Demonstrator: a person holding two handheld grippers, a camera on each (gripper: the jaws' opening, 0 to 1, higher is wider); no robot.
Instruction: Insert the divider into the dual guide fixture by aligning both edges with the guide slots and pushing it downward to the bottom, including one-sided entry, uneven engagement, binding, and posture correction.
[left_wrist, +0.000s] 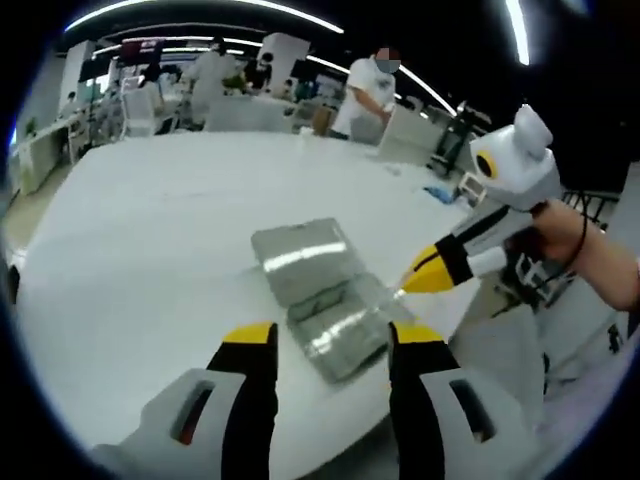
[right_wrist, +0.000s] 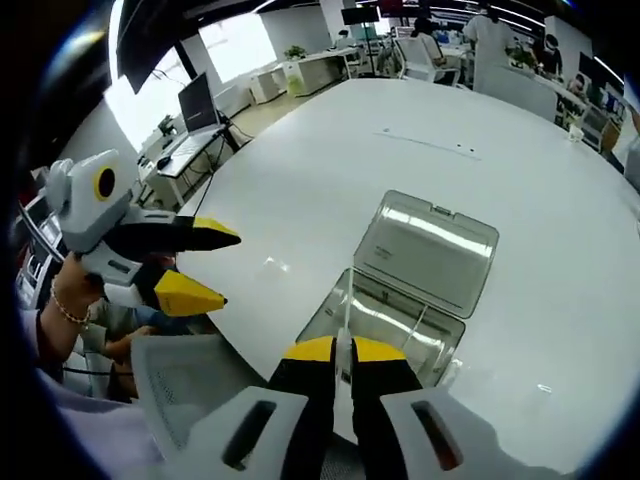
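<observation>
A white table (right_wrist: 300, 170) carries a clear box (right_wrist: 400, 300) with its lid open, just ahead of both jaw pairs. The left gripper (left_wrist: 330, 340) gapes wide; the right gripper (right_wrist: 343, 350) pinches a thin clear divider (right_wrist: 343, 395).

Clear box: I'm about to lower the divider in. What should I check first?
1. Clear box lid open: ok.
2. Box flat on the white table: ok.
3. Right gripper shut on a thin sheet, apparently the divider: ok.
4. Divider edges lined up with the guide slots: cannot tell.
5. Left gripper open, apart from the box: ok.
</observation>
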